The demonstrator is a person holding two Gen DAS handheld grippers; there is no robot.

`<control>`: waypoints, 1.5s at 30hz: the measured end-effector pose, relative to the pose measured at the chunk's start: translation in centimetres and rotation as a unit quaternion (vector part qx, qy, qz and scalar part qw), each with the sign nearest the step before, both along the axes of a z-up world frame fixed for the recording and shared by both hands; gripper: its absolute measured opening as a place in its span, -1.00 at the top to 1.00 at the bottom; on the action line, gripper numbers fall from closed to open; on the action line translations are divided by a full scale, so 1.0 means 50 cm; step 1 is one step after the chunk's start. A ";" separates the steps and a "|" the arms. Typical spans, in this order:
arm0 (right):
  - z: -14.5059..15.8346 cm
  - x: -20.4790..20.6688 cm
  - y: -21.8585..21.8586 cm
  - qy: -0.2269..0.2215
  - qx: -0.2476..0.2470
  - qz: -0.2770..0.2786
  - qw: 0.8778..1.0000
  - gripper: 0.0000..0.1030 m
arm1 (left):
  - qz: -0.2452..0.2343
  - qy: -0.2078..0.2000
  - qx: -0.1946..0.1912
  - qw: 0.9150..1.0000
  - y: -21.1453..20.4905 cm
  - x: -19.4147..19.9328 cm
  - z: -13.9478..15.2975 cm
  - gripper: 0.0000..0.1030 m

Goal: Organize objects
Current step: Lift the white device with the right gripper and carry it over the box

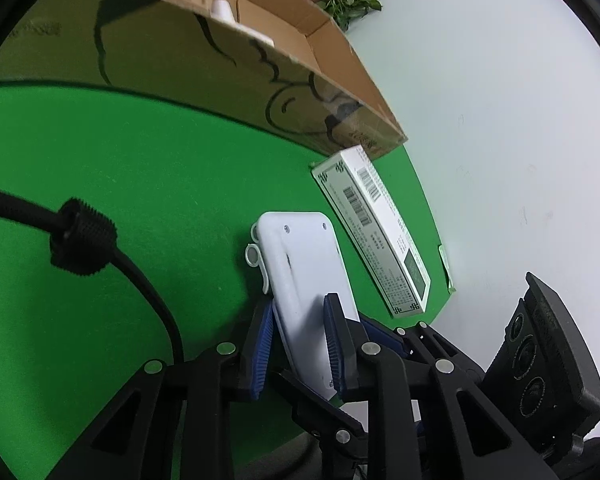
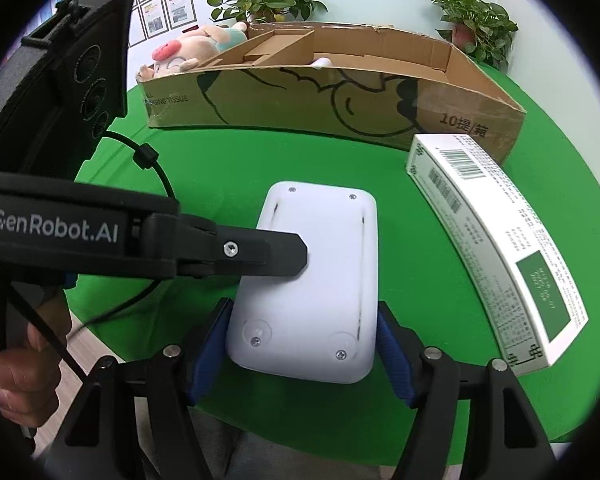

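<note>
Your worktop point(image 2: 220, 160) carries a long cardboard box point(image 2: 300, 96) at the back and a white carton point(image 2: 496, 248) beside it. The white plastic device point(image 2: 312, 280) sits raised over the green cloth, underside showing, long axis running away from you toward the cardboard box. It looks rigid, light and smooth, so likely slippery; hold it across the long edges. Your left hand-held gripper point(image 1: 300, 344) is clamped on one edge. Your right hand-held gripper point(image 2: 304, 356) straddles the near end, pads apparently touching.

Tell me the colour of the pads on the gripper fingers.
Blue, ribbed pads on black fingers; clearest in the right wrist view.
</note>
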State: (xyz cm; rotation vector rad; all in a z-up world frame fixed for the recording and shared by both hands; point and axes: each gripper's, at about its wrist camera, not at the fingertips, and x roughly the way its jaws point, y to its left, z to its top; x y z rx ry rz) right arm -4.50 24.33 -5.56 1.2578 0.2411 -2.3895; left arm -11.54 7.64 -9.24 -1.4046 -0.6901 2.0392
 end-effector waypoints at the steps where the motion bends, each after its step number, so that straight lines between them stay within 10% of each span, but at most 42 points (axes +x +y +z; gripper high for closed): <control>1: 0.008 0.001 -0.008 0.007 -0.003 0.003 1.000 -0.31 | 0.004 0.006 -0.002 1.000 -0.011 0.006 0.013 0.57; 45: 0.177 -0.102 -0.057 0.110 -0.065 0.010 0.992 -0.31 | 0.010 0.130 -0.060 0.990 -0.037 -0.085 0.292 0.59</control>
